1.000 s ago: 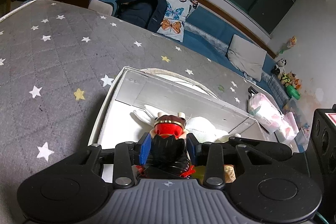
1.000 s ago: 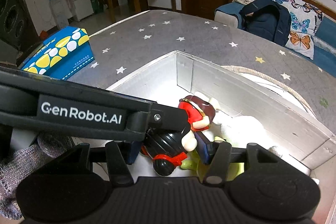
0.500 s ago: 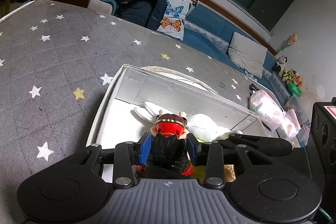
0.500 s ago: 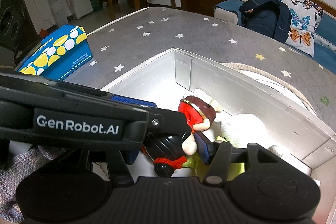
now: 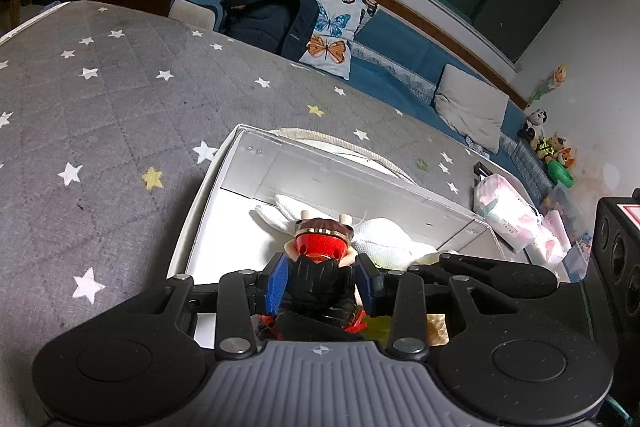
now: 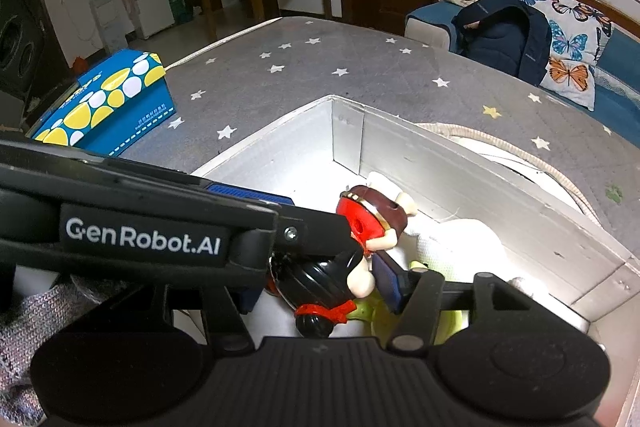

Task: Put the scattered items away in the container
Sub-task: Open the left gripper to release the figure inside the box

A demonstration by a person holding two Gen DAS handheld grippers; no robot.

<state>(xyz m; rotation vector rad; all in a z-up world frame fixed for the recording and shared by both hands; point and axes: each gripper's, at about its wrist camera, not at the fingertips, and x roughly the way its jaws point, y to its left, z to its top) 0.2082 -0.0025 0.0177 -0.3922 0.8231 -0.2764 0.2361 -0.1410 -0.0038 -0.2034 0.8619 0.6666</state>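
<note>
My left hand-held gripper (image 5: 320, 281) is closed on the toy figure (image 5: 322, 255), its blue pads pressed against the black body from both sides, with the red-and-brown end of the figure pointing at the far wall of the white box (image 5: 320, 171). The figure hangs inside the box, over a white cloth item (image 5: 376, 241) and something yellow-green (image 6: 432, 323) already lying on the bottom. My right hand-held gripper (image 6: 320, 277) reaches in from the near side of the box; its jaws are opening around the same figure, one blue pad (image 6: 390, 281) just beside the pale limb. I cannot tell whether that pad touches it. The box sits on a bed with a grey star-print cover (image 5: 120, 99), and a blue-and-yellow carton (image 6: 108, 103) lies on the bed to the left of the box.

The risks, as I judge them: with two hand-held grippers crowded in one box, the figure could snag on my right pad as I release and tip out of line. If my left pads part while the figure is high, it could bounce off the soft cloth and roll against the wall. Pulling either hand-held gripper back carelessly could catch the box rim and shove the light box across the bed.
</note>
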